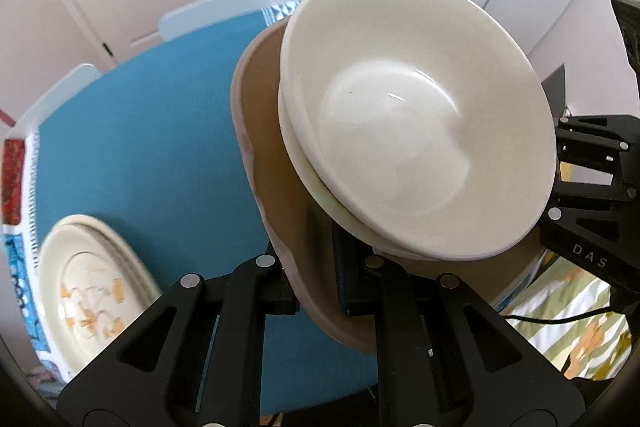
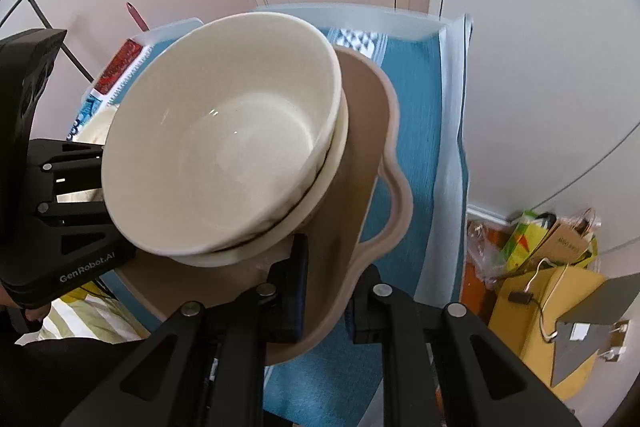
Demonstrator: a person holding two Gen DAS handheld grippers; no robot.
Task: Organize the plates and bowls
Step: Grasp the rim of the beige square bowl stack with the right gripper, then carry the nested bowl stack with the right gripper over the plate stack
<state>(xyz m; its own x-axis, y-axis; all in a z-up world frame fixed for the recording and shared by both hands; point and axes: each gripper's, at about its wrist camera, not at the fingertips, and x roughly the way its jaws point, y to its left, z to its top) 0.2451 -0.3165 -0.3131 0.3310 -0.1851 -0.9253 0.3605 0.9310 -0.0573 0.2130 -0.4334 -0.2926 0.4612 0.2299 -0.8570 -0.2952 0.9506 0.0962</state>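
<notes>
1. On my left wrist view a cream bowl [image 1: 416,131] fills the centre and upper right of the frame, nested in a second cream bowl [image 1: 316,183] whose rim shows just beneath it.
2. Both bowls sit on a tan plate with a wavy rim [image 1: 272,163], tilted and raised above the blue mat [image 1: 152,147].
3. My left gripper [image 1: 320,291] is at the bottom centre, its jaws clamped on the near edge of the tan plate, one finger on top and one under the rim.
4. On my right wrist view the same stack sits centre left: top bowl [image 2: 224,139], lower bowl's rim [image 2: 320,203], tan plate [image 2: 368,131].
5. My right gripper [image 2: 324,299] is at the bottom centre, jaws pinched shut on the plate's wavy edge.
6. Each gripper shows in the other's view: the right one at the far right edge of the left view [image 1: 592,187], the left one at the left edge of the right view [image 2: 60,211], both at the plate's rim.
7. At the lower left of the left view a cream plate with an orange flower pattern [image 1: 96,291] rests on the mat.
8. The mat lies on a pale table [image 2: 452,131].
9. At the lower right of the right view I see a yellow box [image 2: 540,311] and paper bags [image 2: 560,239] on the floor.
</notes>
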